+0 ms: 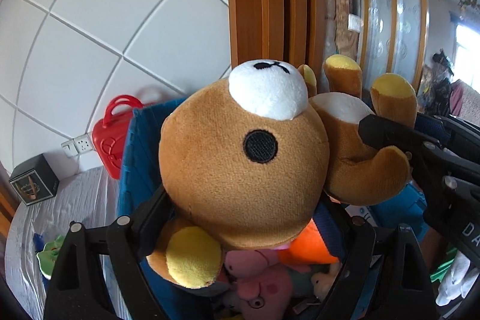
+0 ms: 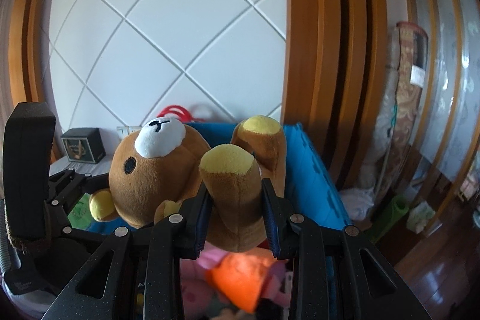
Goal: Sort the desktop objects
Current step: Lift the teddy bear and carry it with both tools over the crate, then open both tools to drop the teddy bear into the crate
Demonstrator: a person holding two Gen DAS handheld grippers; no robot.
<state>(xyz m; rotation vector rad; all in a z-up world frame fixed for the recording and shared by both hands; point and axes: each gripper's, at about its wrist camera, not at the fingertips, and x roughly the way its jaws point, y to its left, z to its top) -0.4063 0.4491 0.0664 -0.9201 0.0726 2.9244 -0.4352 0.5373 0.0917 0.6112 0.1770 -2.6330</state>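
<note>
Only "DA" is readable, on the right gripper (image 1: 375,137).

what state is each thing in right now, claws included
teddy bear: lifted above the bin, face up, held by both claws
left claw: spread wide around the bear's head
right claw: shut on the bear's leg
blue bin: open on top, holding plush toys
orange plush: lying in the bin
pink plush: lying in the bin
red case: closed, upright against the wall

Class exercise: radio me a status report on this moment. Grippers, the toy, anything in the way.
Left gripper wide on bear head. Right gripper shut on its leg. Bear above blue bin, toys inside. Nothing blocking.
</note>
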